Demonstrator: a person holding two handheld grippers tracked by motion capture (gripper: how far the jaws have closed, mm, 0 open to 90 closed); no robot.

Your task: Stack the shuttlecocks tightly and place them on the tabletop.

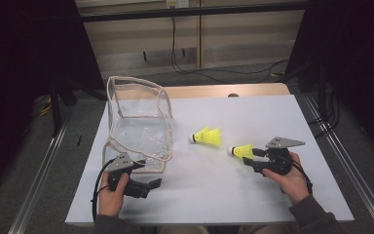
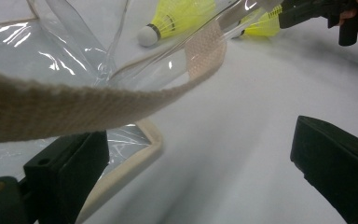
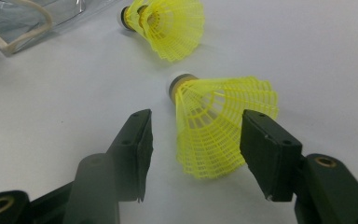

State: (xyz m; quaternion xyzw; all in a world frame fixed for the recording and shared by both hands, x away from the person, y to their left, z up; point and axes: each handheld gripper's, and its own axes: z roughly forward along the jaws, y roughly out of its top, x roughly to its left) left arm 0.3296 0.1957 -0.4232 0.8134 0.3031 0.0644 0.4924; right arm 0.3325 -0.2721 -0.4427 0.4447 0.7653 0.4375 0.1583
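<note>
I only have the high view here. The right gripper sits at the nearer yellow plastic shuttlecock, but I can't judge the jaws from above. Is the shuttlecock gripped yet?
Observer: Not yet. In the right gripper view the right gripper has its jaws either side of the nearer yellow plastic shuttlecock's mesh skirt; one pad is at the skirt's edge, the other stands clear of it.
Operator: Which way does its white tip point?
Observer: Away from the jaws, toward the second yellow shuttlecock.
Operator: And the left gripper, has it got the clear plastic bag?
Observer: No. In the left gripper view the left gripper is open, with the clear plastic bag's beige woven strap crossing just above one jaw, unclamped.
</note>
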